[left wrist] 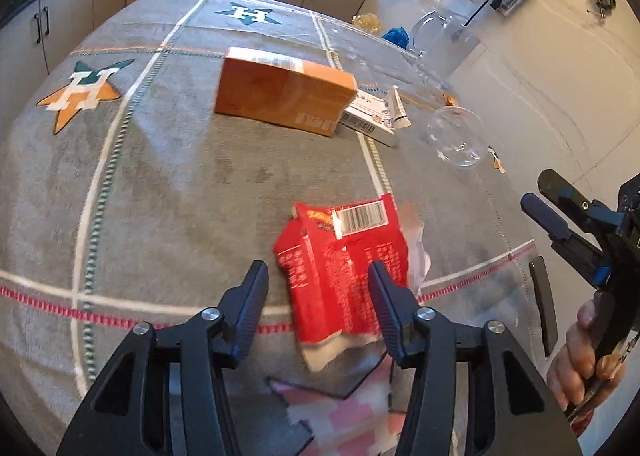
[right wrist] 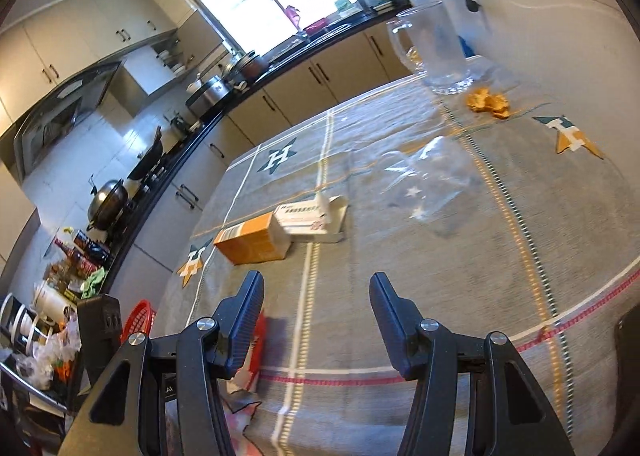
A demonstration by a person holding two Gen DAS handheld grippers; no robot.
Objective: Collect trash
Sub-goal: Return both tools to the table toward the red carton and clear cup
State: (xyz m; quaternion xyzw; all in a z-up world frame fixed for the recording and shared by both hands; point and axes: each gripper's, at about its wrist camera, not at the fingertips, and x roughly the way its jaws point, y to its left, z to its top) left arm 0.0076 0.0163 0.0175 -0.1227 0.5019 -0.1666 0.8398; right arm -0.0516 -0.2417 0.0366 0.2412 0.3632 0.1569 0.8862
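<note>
Since the red wrapper (left wrist: 344,268) looks light and crinkly — just nearer than the orange box (left wrist: 284,96) — the left gripper (left wrist: 318,276), jaws partly open astride it, should pinch its flat middle, while the right gripper (right wrist: 316,288) hangs open and empty.

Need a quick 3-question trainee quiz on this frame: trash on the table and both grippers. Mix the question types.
1. True or false: the left gripper is shut on the red wrapper.
2. Which lies nearest the orange box? A. the clear plastic cup B. the white carton C. the glass pitcher
3. Fill in: nothing sits between the fingers of the ___ gripper.

Key
1. False: the fingers straddle the wrapper, not pressing it.
2. B: the carton lies against the box's end.
3. right
</note>
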